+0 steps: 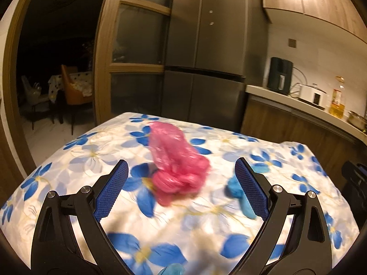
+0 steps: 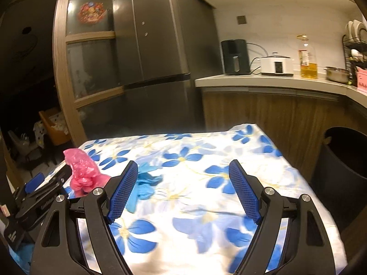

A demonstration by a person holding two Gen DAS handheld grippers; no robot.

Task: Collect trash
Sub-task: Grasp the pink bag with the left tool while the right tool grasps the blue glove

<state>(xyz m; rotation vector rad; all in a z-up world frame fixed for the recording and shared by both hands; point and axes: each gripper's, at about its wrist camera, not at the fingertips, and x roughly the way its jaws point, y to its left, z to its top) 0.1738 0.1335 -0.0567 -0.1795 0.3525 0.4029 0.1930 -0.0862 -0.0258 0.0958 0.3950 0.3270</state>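
Looking through the left wrist view, the left tongs are spread wide and hold nothing; between their blue pads lies the pink plastic bag, crumpled and knotted at its near end, on the desk that is covered with a blue flowered cloth. I think the tongs are kept so wide because the bag is bulky and must fit between the pads before any closing. A blue glove lies just beside the right pad, partly hidden behind it. In the right wrist view, the right tongs are spread as well and empty, with only bare cloth between the pads. The blue glove lies here near the left pad, and the pink plastic bag is further to the left, next to the other tool. A dark round bin stands on the floor beside the desk, probably placed close so that the collected trash goes in easily.
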